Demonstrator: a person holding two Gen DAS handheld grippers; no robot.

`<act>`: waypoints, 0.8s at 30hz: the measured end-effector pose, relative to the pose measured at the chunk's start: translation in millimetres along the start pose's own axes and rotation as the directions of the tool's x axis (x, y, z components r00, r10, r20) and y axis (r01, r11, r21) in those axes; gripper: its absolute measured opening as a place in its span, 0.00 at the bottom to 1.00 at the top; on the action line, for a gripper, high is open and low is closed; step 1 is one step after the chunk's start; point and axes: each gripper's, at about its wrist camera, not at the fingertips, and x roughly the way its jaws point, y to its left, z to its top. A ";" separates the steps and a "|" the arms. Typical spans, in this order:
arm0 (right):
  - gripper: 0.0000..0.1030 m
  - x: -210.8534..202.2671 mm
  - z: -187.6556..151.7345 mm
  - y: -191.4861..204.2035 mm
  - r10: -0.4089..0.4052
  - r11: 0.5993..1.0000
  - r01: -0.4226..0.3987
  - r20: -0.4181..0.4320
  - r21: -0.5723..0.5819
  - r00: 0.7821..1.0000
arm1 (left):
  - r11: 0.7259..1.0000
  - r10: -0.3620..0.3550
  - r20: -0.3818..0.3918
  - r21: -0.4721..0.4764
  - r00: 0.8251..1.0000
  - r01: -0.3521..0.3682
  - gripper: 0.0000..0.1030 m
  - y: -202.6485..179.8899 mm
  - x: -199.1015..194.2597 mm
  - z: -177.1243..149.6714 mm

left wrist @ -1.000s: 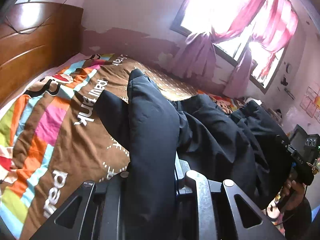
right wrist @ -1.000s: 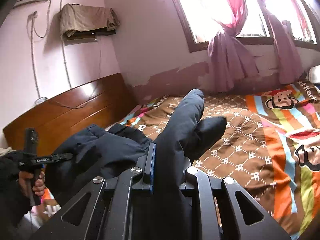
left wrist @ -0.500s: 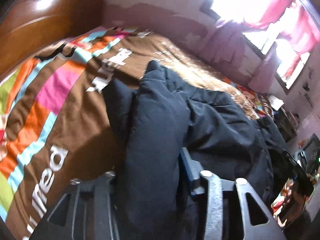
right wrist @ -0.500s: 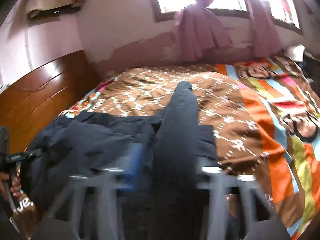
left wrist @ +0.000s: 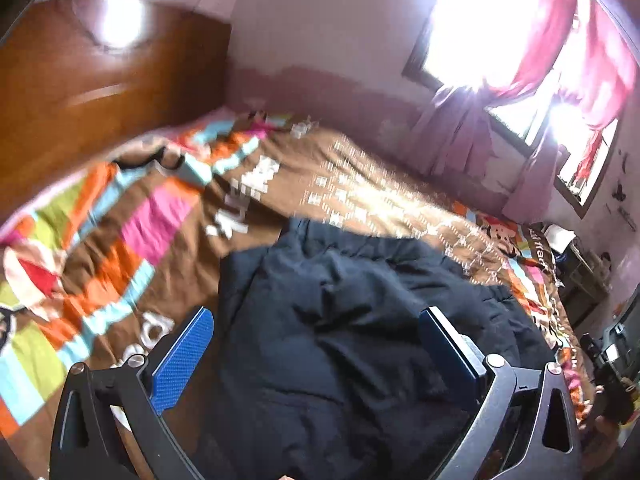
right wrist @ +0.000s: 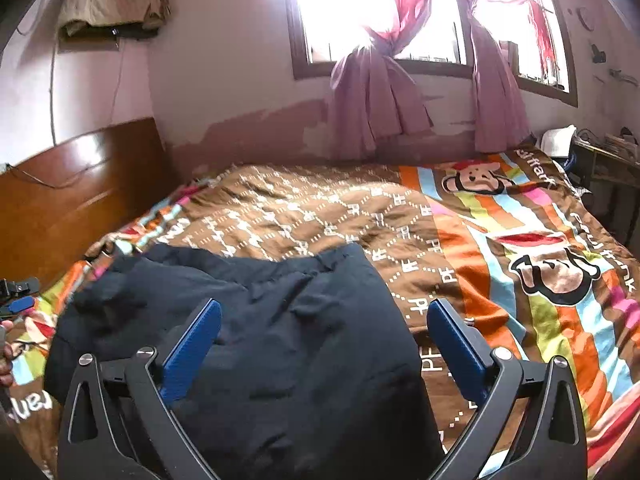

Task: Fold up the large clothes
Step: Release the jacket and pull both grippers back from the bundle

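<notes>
I am letting go with both hands at once: the jaws of my left gripper (left wrist: 316,344) have just been opening and are now standing wide, and so are the jaws of my right gripper (right wrist: 324,340). The dark padded jacket (right wrist: 280,340) is lying between the blue pads of each, but neither pair is pressing on it, so it is free of my grip.

The jacket is resting in a bunched heap on the near part of the bed, on top of the bright patterned bedspread (right wrist: 520,248), with one folded layer lying over another. It is looking thick, soft and puffy (probably light for its bulk), so I am expecting it to spring back and slide on itself rather than keep a crease. I am judging the best hold to be on a firm edge, a hem or a cuff, pinching through both layers, not on the puffed middle.

Farther off, the wooden headboard (right wrist: 80,192) and the window with pink curtains (right wrist: 376,92) are closing off the room.
</notes>
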 end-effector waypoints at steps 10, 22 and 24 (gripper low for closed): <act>0.99 -79.3 10.5 31.6 0.126 0.992 -0.122 0.117 -0.046 0.985 | 0.987 -0.015 0.161 0.161 0.987 -0.011 1.00 -54.7 -90.3 -9.7; 0.99 -171.4 -11.5 55.6 0.198 0.977 -0.176 0.203 -0.122 0.959 | 0.972 -0.049 0.249 0.235 0.967 -0.011 1.00 -99.6 -172.2 -50.5; 0.99 -184.6 -18.9 55.9 0.198 0.977 -0.175 0.209 -0.123 0.958 | 0.971 -0.056 0.252 0.239 0.966 -0.005 1.00 -101.9 -181.4 -59.9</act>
